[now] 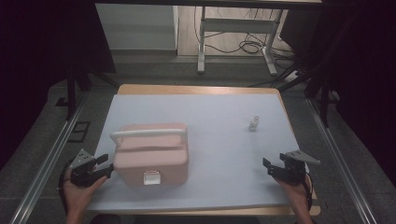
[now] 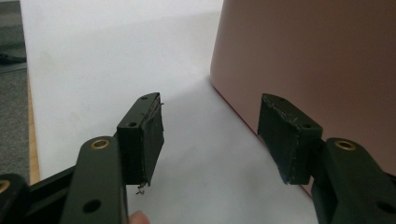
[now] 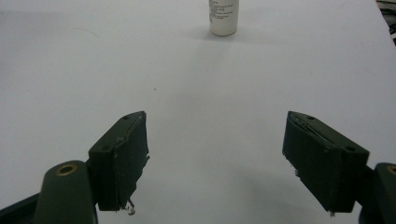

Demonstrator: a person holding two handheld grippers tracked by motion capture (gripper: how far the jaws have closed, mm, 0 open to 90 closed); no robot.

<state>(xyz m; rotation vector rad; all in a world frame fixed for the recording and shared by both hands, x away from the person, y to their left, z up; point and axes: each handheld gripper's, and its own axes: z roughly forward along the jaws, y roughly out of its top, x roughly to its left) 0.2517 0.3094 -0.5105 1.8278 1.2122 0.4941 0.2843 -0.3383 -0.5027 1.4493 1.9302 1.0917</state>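
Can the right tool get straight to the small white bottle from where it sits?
Probably yes. The right tool has its jaws open with nothing between them, and bare white mat runs up to the small white bottle ahead. The pink box sits off by the left tool.

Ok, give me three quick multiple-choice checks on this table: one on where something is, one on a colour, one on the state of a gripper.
1. Where does the small white bottle stand?
A. On top of the box
B. On the mat, ahead of the right gripper
C. Between the left gripper's jaws

2. What colour is the lidded box?
A. Pink
B. Blue
C. Green

3. How is the left gripper?
A. Shut on the box handle
B. Shut on the bottle
C. Open, beside the box

Key: 1 B, the right gripper view shows it upright on the mat beyond the jaws. 2 A, pink body, white handle. 3 C, bare mat shows between its jaws.
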